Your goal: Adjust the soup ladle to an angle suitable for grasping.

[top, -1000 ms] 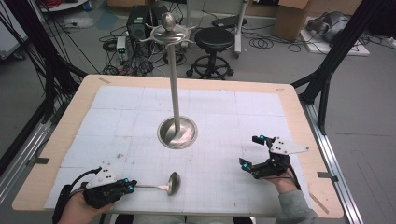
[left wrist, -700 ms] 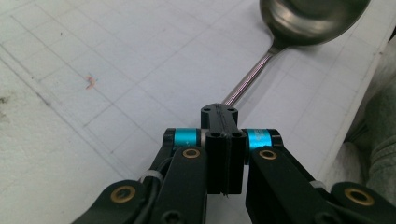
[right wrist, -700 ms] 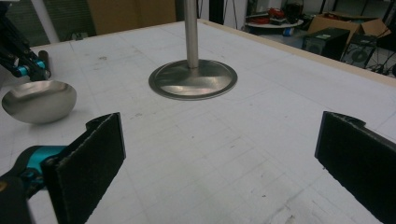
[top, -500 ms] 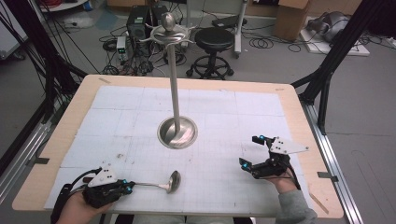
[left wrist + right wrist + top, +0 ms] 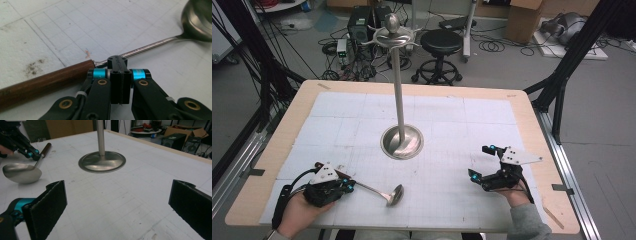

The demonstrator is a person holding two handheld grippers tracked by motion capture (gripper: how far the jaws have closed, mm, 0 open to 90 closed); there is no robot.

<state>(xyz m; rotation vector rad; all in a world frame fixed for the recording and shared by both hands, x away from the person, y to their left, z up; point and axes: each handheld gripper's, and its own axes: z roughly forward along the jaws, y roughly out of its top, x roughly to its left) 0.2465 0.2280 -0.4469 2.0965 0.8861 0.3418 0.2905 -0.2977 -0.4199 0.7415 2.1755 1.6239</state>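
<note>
The table (image 5: 272, 165) lay under both my hands, its white gridded mat (image 5: 437, 125) reaching ahead of my jaws. Beyond and between my two grippers stood the stand (image 5: 400, 90), a tall metal post upright on its round base.

My left hand (image 5: 297, 212) came in low at the near left edge, its left gripper (image 5: 348, 186) aimed rightward along the mat. My right hand (image 5: 517, 197) rested near the right edge, its right gripper (image 5: 479, 162) pointing leftward and away from me, toward the stand's base.

The ladle (image 5: 379, 191) lay flat on the mat, long axis running left to right. Its bowl (image 5: 197, 20) sat out past my left jaws to the right; its brown wooden handle (image 5: 45, 83) ran back left of them.

My left jaws were clamped tight together on the metal shaft, just where it meets the wood. My right jaws stood wide apart, holding nothing, bare mat between them.
</note>
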